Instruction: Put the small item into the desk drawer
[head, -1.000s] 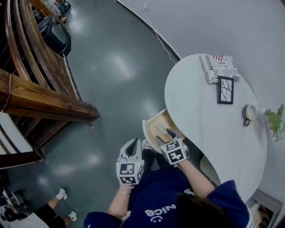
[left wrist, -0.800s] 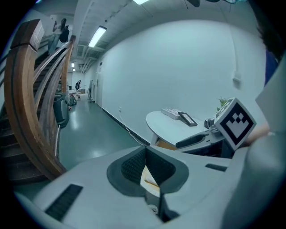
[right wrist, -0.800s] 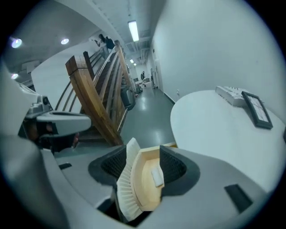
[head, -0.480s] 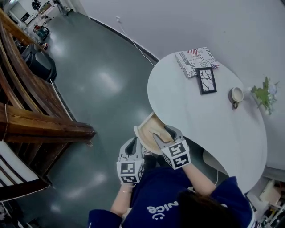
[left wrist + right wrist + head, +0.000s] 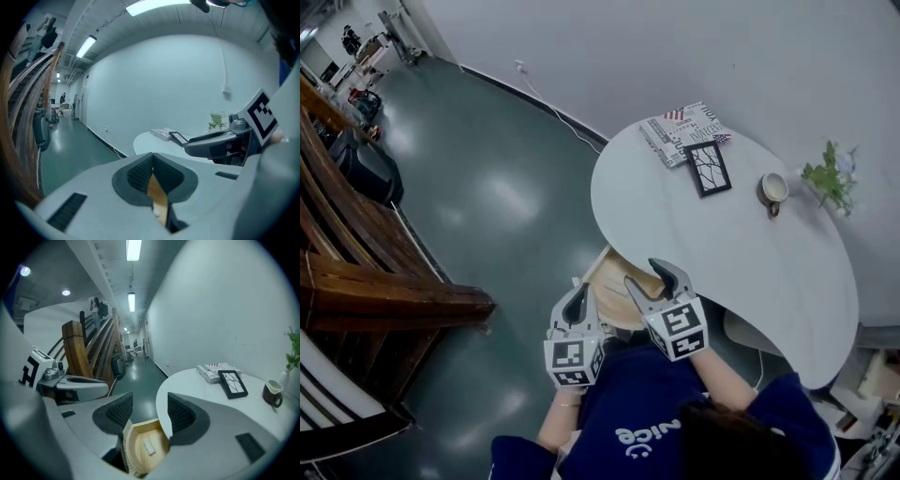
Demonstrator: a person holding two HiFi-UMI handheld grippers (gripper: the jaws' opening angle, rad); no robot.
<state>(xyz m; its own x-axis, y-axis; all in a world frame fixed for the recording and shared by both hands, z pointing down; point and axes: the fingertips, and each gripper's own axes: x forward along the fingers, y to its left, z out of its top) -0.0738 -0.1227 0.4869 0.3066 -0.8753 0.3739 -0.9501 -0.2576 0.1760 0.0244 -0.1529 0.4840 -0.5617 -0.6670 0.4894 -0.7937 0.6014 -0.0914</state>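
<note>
The drawer [image 5: 612, 274] stands pulled out from under the table [image 5: 703, 246] at the table's 8 o'clock edge, a curved box of pale wood. The item [image 5: 149, 446], small and white, lies flat on the drawer floor near its middle, touching neither hand-held gripper. In the right gripper view it sits at 6 o'clock, below the gap between the pads.

The right hand-held gripper [image 5: 642, 272] is open. Its jaws have just been closing a little, yet they stand wide apart with nothing between them. In the head view its tips hang over the drawer's 3 o'clock side, pointing toward 11 o'clock.

The left hand-held gripper [image 5: 579, 289] is closed. In its own view the dark ribbed pads meet at the tips and grip nothing, and a strip of the drawer's wood shows through the slit beneath them. In the head view it sits at 7 o'clock of the drawer, beside the right one and apart from it, pointing toward 12 o'clock.

On the table a magazine [image 5: 680, 129] lies at 11 o'clock. A dark frame [image 5: 708, 169] lies flat just at the magazine's 5 o'clock. A cup [image 5: 772, 189] stands at 1 o'clock, and a plant [image 5: 827, 176] stands at the 2 o'clock edge. All of these are well apart from the drawer.

The person, in a blue shirt [image 5: 642, 427], fills the head view's 6 o'clock. Wooden beams [image 5: 384, 295] run along 9 o'clock above a glossy dark floor [image 5: 502, 197].
</note>
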